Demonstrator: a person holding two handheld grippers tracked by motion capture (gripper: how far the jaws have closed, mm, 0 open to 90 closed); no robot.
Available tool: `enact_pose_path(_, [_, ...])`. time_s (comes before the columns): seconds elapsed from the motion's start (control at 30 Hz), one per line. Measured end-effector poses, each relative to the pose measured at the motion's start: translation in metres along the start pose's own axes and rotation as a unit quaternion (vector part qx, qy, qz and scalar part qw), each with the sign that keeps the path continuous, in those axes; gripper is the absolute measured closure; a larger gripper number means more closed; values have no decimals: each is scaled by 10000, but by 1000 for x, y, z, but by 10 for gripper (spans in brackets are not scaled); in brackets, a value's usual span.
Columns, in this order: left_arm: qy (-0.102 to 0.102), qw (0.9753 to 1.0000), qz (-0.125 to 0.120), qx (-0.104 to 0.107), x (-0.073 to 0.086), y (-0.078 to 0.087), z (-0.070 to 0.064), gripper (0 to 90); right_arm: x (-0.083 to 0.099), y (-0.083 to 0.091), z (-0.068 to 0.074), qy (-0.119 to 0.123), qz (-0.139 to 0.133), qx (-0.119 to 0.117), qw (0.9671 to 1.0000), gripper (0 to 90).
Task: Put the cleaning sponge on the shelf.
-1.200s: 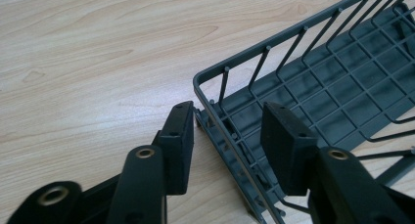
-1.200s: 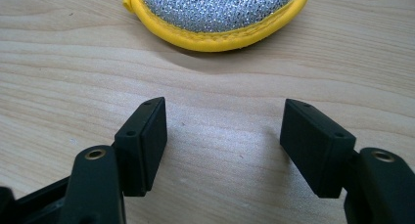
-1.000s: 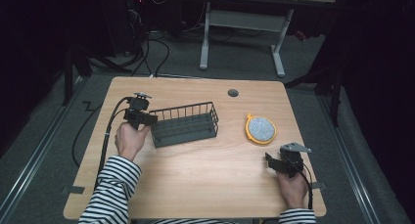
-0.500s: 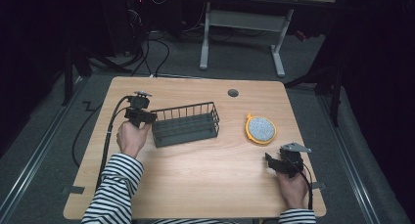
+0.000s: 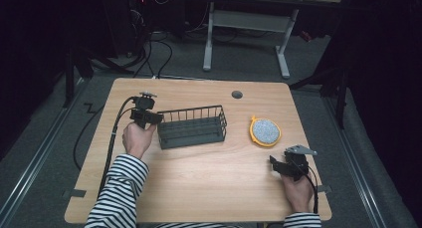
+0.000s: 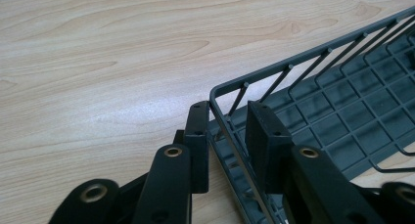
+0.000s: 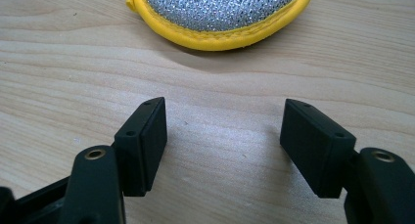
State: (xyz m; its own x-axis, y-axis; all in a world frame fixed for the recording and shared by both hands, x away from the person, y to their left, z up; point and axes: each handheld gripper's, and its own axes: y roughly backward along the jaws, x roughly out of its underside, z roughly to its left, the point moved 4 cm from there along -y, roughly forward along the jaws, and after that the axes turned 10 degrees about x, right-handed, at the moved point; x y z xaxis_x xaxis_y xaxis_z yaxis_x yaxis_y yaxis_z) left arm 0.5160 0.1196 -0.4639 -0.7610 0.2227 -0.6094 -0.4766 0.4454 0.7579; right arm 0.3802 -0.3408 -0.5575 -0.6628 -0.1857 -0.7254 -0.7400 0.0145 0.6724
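A dark grey wire basket [image 5: 191,131] stands empty at the middle left of the wooden table [image 5: 209,193]. My left gripper [image 5: 152,117] is at its left end. In the left gripper view the jaws straddle the basket's [image 6: 342,111] corner wall, one pad outside and one inside, and my left gripper [image 6: 229,114] is shut on that wall. A round scrubber [image 5: 265,131] with a silver mesh face and a yellow rim lies to the right of the basket. My right gripper [image 5: 276,163] rests near the table's front right, open and holding nothing, pointing at the scrubber [image 7: 220,9] a short way ahead of my right gripper [image 7: 225,111].
A round cable grommet [image 5: 237,94] sits in the tabletop near the far edge. The left gripper's cable [image 5: 112,138] trails off the table's left side. Behind the table stand the white legs of another desk [image 5: 209,39] on grey floor.
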Motion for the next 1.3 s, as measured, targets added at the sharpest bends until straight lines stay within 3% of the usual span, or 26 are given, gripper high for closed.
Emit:
enact_pose_path(0.33, [-58, 9999, -54, 124, -3, -6, -10, 746, 0, 0, 0, -21, 5, -13, 10000, 345])
enact_pose_path(0.6, [-216, 9995, 10, 211, -11, -17, -27, 764, 0, 0, 0, -23, 5, -15, 10000, 344])
enact_pose_path(0.7, [-191, 9991, 18, 374, -14, -23, -34, 782, 0, 0, 0, -25, 5, -19, 10000, 345])
enact_pose_path(1.3, [-440, 9972, -30, 607, -28, -45, -70, 852, 0, 0, 0, -26, 5, -21, 10000, 344])
